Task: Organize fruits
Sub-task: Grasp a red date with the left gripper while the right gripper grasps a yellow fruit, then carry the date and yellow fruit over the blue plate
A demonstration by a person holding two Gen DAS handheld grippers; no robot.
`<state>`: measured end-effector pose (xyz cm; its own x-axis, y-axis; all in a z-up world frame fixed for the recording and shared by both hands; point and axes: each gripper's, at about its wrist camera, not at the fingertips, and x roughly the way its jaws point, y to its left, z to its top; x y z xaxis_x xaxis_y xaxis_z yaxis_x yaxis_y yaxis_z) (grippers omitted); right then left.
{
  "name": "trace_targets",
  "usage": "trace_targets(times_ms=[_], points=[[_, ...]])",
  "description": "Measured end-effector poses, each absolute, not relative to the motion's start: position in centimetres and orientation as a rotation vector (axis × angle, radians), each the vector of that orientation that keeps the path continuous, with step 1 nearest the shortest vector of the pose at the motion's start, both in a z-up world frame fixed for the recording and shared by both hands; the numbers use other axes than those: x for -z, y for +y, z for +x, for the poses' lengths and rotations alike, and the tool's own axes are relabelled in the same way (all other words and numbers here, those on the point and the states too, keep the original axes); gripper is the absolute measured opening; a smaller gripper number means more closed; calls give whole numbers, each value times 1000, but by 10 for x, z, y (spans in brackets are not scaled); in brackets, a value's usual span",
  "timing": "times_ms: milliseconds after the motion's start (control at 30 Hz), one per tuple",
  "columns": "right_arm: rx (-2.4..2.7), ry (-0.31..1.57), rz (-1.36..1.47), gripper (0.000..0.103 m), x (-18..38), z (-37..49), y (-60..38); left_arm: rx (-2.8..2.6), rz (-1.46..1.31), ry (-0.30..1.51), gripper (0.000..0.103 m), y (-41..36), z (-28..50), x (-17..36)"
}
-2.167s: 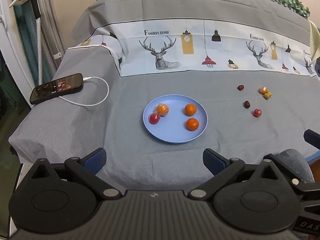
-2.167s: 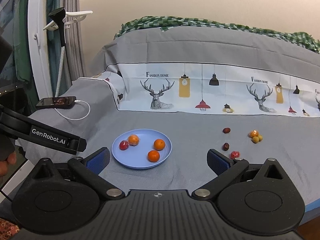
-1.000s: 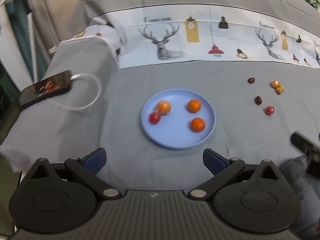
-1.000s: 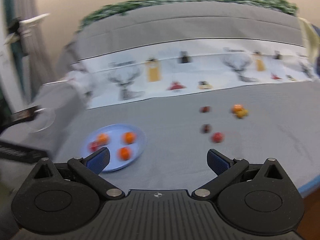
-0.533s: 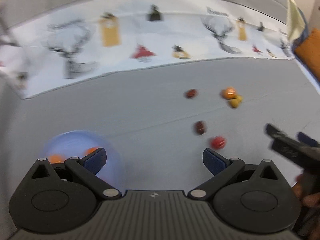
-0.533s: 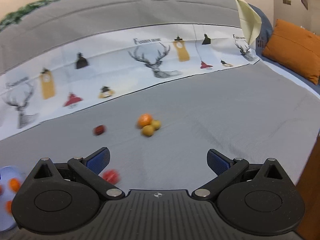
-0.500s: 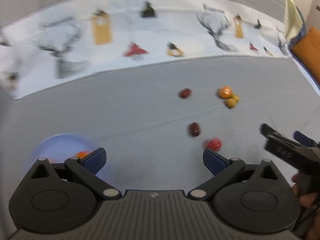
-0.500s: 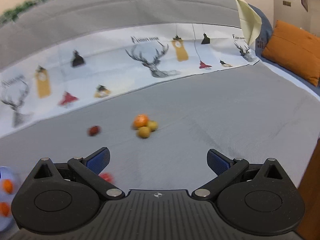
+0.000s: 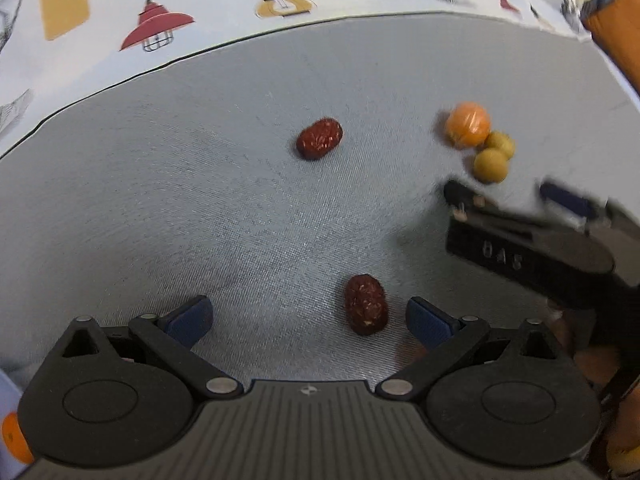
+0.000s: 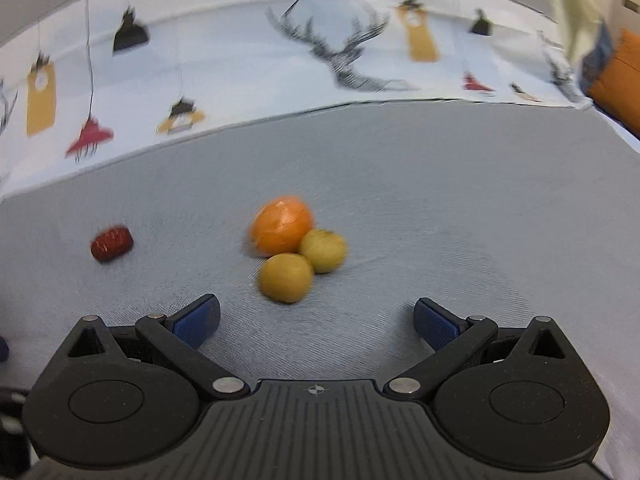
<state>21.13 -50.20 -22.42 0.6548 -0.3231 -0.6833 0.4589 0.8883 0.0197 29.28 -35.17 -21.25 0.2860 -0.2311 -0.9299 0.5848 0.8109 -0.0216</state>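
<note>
My left gripper [image 9: 308,320] is open, low over the grey sheet, with a dark red date [image 9: 365,304] lying between its fingertips, nearer the right one. A second date [image 9: 319,138] lies farther ahead. An orange [image 9: 468,123] and two small yellow fruits [image 9: 490,165] lie at the right. My right gripper [image 9: 516,198] shows there, open, just short of them. In the right wrist view my right gripper [image 10: 316,322] is open and empty, with a yellow fruit [image 10: 285,277], another [image 10: 322,250] and the orange [image 10: 282,231] just ahead. The far date [image 10: 111,243] lies at the left.
A white printed band with deer and lamps [image 10: 280,60] runs across the back of the sheet. An orange cushion [image 10: 616,80] lies at the far right. The blue plate's edge with an orange [image 9: 14,436] peeks in at the bottom left of the left wrist view.
Both grippers have moved right and forward, down close to the loose fruits. The plate has slid out of view at the left. The red fruit near the date no longer shows.
</note>
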Motion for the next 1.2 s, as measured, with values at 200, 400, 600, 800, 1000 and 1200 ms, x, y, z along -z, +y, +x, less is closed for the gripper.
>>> trace_targets(times_ms=[200,400,600,800,1000,1200], points=[[461,673,177,97,229,216,-499,570,403,1092,96,-356,283,212],[474,673,196,29,217,200,-499,681,358,1082,22,-352,274,191],[581,649,334,29,193,157,-512,673,372,993,22,-324,242,150],[538,513,336,29,125,88,-482,602,323,977,22,-258,188,91],[336,458,268,30,67,16,-405,518,321,942,22,-177,122,41],[128,490,269,30,32,-58,-324,455,288,951,22,-110,63,13]])
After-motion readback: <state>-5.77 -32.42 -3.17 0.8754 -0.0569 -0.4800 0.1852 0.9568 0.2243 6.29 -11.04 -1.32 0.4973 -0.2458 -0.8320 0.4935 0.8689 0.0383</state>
